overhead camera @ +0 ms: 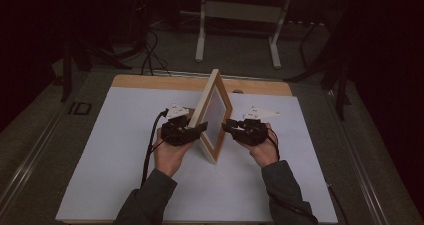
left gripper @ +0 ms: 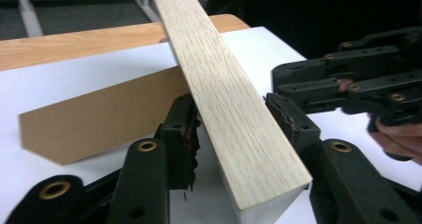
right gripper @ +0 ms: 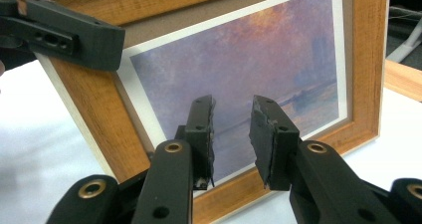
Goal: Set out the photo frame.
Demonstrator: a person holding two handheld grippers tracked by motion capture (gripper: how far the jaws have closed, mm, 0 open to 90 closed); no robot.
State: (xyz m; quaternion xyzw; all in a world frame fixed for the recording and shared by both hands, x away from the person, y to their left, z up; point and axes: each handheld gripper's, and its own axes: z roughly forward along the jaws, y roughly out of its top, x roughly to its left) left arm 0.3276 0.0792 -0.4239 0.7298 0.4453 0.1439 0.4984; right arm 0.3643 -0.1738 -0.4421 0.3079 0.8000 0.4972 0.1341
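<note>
A wooden picture frame (overhead camera: pixel 216 110) stands on edge in the middle of the white sheet (overhead camera: pixel 115 155), holding a print of a purple and orange hazy sky (right gripper: pixel 249 59). My left gripper (overhead camera: pixel 200 127) grips the frame's pale side rail (left gripper: pixel 224 99), a pad pressed on either face. A brown cardboard back stand (left gripper: pixel 99 119) leans out behind the rail. My right gripper (overhead camera: pixel 227 126) faces the picture's front, its jaws (right gripper: pixel 232 129) apart with nothing between them, close to the glass. The left gripper's jaw (right gripper: pixel 64 35) crosses the frame's upper corner in the right gripper view.
The white sheet covers a wooden tabletop (overhead camera: pixel 150 81) whose bare strip runs along the far edge. Beyond the table stands a white-legged desk frame (overhead camera: pixel 240 30) on dark floor, with cables (overhead camera: pixel 150 55) at the far left.
</note>
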